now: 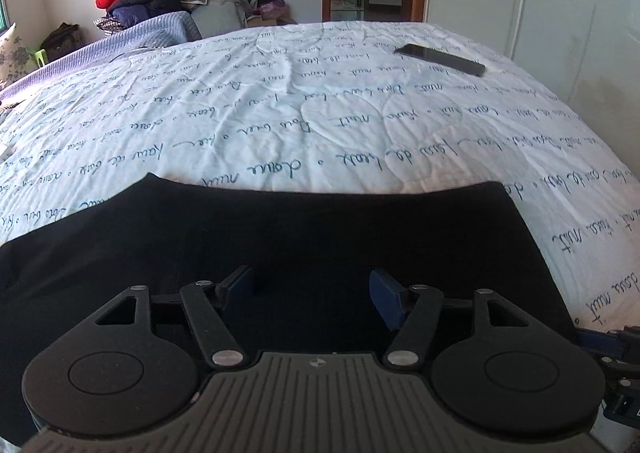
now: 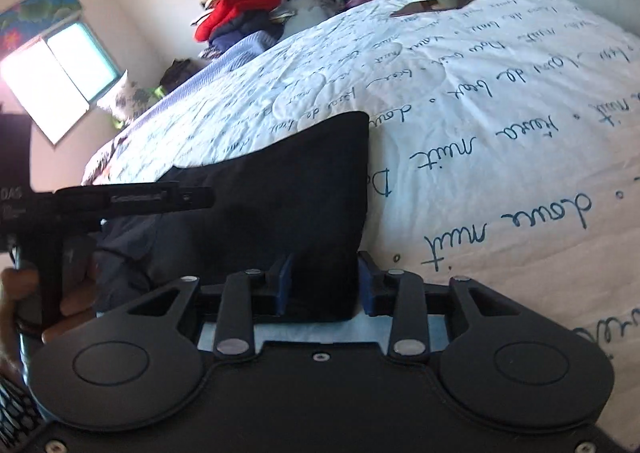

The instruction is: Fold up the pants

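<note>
Pants (image 1: 280, 237) flat on bed (image 1: 360, 101), left claw (image 1: 314, 291) spread above them, right claw (image 2: 326, 283) agape astride their edge

Open quilt (image 1: 320, 125) beyond the pants (image 1: 280, 237); only a phone (image 1: 440, 60) far off.

Pants (image 1: 280, 237): matt black cloth. Bedspread (image 1: 360, 125): quilted, wrinkled cotton-like cloth. Phone (image 1: 440, 59): glossy.

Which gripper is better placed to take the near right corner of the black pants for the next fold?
Probably the right gripper: its open jaws straddle the pants at their right edge, near the corner. The left gripper hovers open over the middle of the cloth.
</note>
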